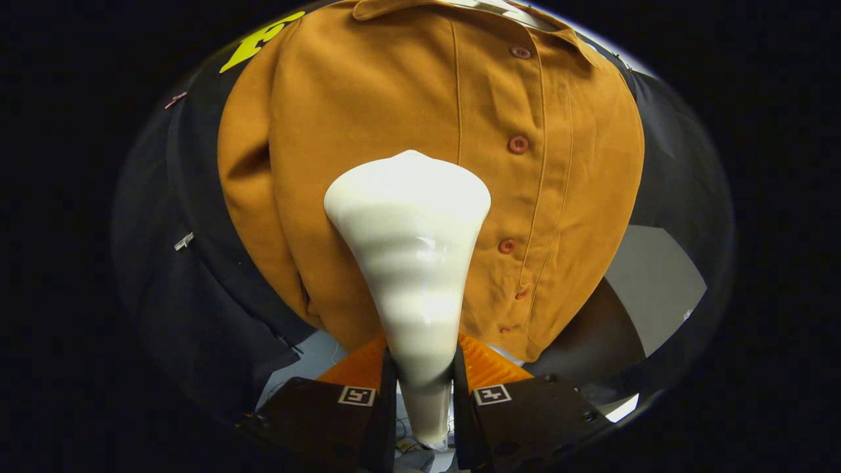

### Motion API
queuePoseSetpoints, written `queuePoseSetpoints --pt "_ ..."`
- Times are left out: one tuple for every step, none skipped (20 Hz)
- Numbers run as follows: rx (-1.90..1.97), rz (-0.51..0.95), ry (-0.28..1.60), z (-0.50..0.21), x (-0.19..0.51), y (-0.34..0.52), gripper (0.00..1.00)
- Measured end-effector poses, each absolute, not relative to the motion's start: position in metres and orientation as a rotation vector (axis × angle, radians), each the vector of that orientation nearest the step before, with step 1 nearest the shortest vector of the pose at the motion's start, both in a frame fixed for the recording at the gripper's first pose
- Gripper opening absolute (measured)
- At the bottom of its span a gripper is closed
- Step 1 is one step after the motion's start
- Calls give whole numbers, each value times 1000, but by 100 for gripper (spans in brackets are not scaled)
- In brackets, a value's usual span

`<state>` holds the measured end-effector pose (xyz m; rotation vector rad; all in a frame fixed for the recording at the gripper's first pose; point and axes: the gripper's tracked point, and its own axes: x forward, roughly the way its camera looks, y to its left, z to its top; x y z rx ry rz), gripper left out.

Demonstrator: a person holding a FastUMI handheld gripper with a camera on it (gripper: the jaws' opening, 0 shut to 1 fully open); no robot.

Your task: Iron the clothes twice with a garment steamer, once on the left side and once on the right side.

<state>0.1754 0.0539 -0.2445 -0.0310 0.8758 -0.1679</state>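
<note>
A mustard-brown button-up shirt (pixel 407 105) hangs in front of me, its collar at the top and its button row (pixel 518 144) running down right of centre. My gripper (pixel 424 368) is shut on the handle of a white garment steamer (pixel 410 263), both fingers pressing its narrow neck. The steamer's wide head points up and forward, lying against the shirt's front panel just left of the button row, at about mid-height. The face of the head is hidden from me.
Black cloth (pixel 190 295) hangs behind and to the left of the shirt. A pale wall or floor patch (pixel 657 276) shows beyond the shirt's lower right hem. Cables lie on the floor below the fingers.
</note>
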Motion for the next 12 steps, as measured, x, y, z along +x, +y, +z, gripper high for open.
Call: queuePoseSetpoints --pt "-25 -167 891 -252 171 54 39" --pt "-19 -166 907 -259 167 54 39" --pt "-14 -166 923 -265 165 52 39" --pt "-12 -164 939 -272 158 52 39" --pt "-13 -161 954 -278 154 51 39" --pt "-13 -160 970 -284 148 51 39" --pt "-12 -158 986 -291 144 51 39" --pt "-10 -157 1001 -296 140 50 39" --pt "-10 -154 1017 -302 135 50 39" --pt "-10 -151 1032 -309 130 48 39" --pt "-11 -148 1049 -316 126 47 39" --pt "-10 -145 1064 -322 120 47 39"
